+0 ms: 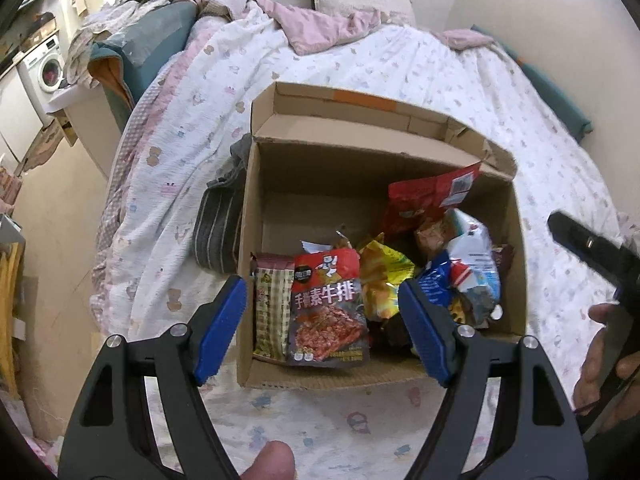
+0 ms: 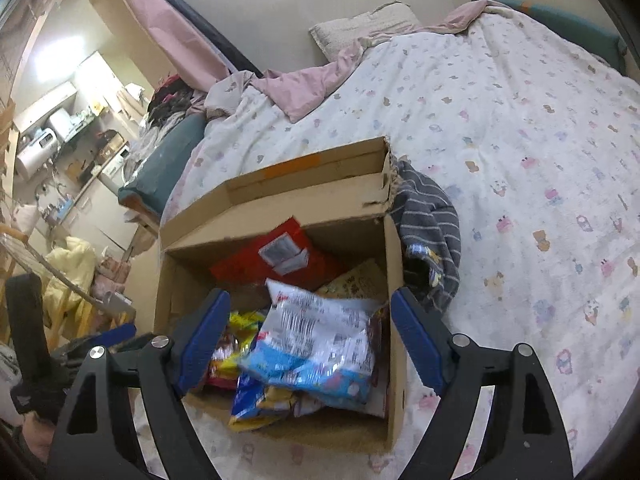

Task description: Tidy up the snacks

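- Left gripper: jaws spread wide, nothing between the blue pads. It points forward and down.
- Left thumb: its tip shows at the bottom edge of the left wrist view, between the two black finger arms.
- Right gripper: jaws spread wide, nothing gripped. It points forward and down.
- Right hand: seen in the left wrist view at the right edge, fingers wrapped round the black handle of its gripper.
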Available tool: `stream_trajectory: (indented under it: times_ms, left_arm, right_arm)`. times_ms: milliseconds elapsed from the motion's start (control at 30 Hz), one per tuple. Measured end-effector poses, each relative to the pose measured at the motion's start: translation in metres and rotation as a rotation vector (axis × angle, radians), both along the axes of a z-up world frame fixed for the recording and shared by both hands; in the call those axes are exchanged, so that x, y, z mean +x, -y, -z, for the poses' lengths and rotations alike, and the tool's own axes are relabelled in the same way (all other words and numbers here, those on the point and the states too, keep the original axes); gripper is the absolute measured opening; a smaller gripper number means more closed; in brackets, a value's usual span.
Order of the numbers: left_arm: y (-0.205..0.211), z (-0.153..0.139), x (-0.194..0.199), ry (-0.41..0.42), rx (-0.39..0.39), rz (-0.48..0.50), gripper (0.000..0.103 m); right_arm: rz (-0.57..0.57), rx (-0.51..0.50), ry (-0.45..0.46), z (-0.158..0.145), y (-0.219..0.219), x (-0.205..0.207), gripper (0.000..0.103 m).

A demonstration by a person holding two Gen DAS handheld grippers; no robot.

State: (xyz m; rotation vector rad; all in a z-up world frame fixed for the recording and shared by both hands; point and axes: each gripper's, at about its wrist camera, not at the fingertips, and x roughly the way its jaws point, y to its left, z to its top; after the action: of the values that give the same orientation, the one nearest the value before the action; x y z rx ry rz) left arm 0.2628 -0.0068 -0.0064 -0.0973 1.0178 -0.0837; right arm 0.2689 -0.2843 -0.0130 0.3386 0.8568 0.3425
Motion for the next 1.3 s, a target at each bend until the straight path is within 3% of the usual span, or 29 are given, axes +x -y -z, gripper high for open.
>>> stream_trajectory:
  times_ms: [200,300,400,633,833,1067,1133,1300]
  left_arm:
    - [0.004,-0.016,-0.027,0.073,0.041,-0.004,0.076]
    - [0.007,-0.025,-0.044,0.127,0.074,0.0,0.077]
    - [0.006,-0.03,-0.064,0.163,0.091,-0.009,0.09]
    - [0.004,-0.04,-0.108,0.241,0.102,-0.013,0.09]
    - [0.002,-0.035,-0.131,0.247,0.099,-0.029,0.091]
    - [-0.003,-0.024,-0.145,0.247,0.131,-0.075,0.093]
    - [-0.004,-0.023,-0.146,0.248,0.111,-0.075,0.103]
    - [-0.003,-0.028,-0.149,0.281,0.059,-0.042,0.103]
  right_arm:
    - [-0.01,-0.031,0.067,-0.018,-0.01,-0.038,0.103]
    - [0.005,-0.037,0.092,-0.022,-0.009,-0.062,0.103]
    - [0.013,-0.045,0.105,-0.025,-0.007,-0.085,0.103]
    - [0.037,-0.082,0.15,-0.03,-0.007,-0.131,0.103]
    - [0.044,-0.099,0.159,-0.028,-0.01,-0.161,0.103]
    - [0.063,-0.208,0.221,-0.021,-0.028,-0.182,0.103]
    - [0.064,-0.229,0.226,-0.017,-0.033,-0.184,0.103]
    - [0.062,-0.282,0.256,-0.017,-0.043,-0.181,0.103]
